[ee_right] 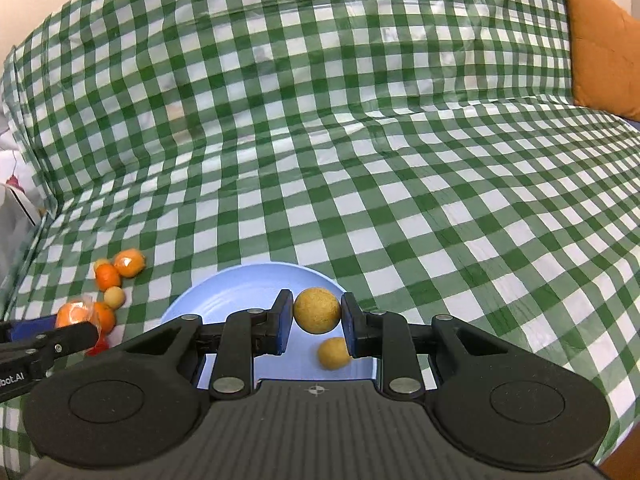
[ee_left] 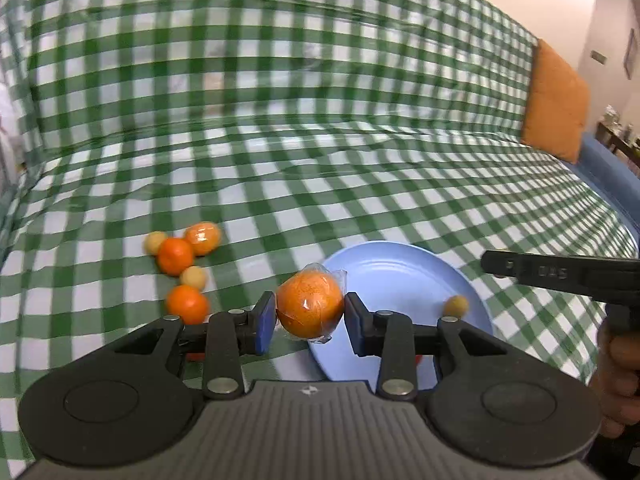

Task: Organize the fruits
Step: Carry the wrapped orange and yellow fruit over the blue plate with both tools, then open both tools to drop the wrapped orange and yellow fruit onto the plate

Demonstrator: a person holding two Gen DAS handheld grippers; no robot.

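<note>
Plastic-wrapped orange (ee_left: 310,307) sits pinched in my left gripper (ee_left: 310,312) at the blue plate's (ee_left: 400,276) near-left rim; my right gripper (ee_right: 316,314) clamps a yellow ball (ee_right: 317,311) above the plate.

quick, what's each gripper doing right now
Left gripper: shut on the plastic-wrapped orange.
Right gripper: shut on a small yellow fruit over the blue plate.

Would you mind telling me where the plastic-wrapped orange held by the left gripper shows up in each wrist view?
Left wrist view: the wrapped orange sits low centre, clamped between the left gripper fingers at the blue plate edge.
Right wrist view: the wrapped orange is at the far left edge, above the left gripper's dark body.
Shared landmark: the blue plate.
</note>
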